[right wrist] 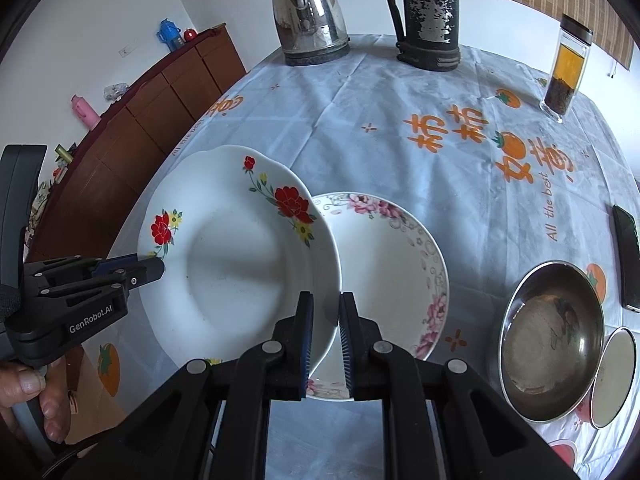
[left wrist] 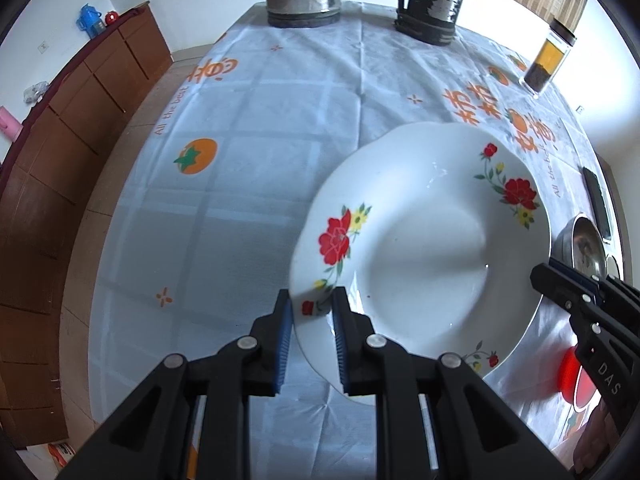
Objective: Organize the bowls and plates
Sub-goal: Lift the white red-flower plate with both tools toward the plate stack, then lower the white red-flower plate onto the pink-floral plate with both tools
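A white plate with red flowers (left wrist: 420, 240) (right wrist: 232, 264) hangs above the tablecloth, held by its rim from two sides. My left gripper (left wrist: 310, 304) (right wrist: 156, 270) is shut on its near-left rim. My right gripper (right wrist: 326, 300) (left wrist: 560, 284) is shut on the opposite rim. Under the held plate's right edge a white plate with pink flowers (right wrist: 384, 264) lies flat on the table, partly hidden. A steel bowl (right wrist: 552, 340) (left wrist: 580, 244) sits to the right, and a smaller round dish (right wrist: 614, 376) touches its right side.
A steel kettle (right wrist: 310, 20), a dark worn jug (right wrist: 428, 16) and a glass jar of tea (right wrist: 566, 68) stand along the far edge. A black phone (right wrist: 628, 256) lies at the right edge. A brown cabinet (right wrist: 132, 136) runs along the left wall. A hand (right wrist: 24, 392) holds the left gripper.
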`<action>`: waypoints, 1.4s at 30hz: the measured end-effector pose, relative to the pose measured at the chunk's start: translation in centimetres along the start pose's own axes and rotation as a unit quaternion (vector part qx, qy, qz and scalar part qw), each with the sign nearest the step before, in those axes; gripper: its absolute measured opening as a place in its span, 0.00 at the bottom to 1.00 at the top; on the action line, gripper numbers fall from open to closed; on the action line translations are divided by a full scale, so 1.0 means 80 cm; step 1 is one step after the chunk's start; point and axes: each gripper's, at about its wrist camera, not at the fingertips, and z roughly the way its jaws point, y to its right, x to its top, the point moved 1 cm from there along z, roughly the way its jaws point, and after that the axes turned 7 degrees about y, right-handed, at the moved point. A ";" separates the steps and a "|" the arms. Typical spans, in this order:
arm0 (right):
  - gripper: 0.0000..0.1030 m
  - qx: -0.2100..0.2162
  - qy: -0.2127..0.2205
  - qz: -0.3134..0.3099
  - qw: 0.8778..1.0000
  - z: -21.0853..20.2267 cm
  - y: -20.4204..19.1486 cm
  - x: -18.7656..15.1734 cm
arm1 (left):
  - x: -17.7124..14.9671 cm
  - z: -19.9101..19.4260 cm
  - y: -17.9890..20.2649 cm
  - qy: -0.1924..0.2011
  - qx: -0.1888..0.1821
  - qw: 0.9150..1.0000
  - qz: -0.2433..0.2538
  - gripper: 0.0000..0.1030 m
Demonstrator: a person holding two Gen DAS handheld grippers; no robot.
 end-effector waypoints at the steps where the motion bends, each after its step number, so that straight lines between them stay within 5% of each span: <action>1: 0.14 -0.001 0.000 0.001 1.000 -0.001 0.002 -0.001 | 0.000 0.000 0.002 0.000 -0.001 1.000 0.002 0.16; 42: 0.14 -0.050 0.001 0.061 0.997 -0.019 0.060 -0.023 | 0.013 0.014 0.068 -0.009 -0.032 0.997 0.072 0.16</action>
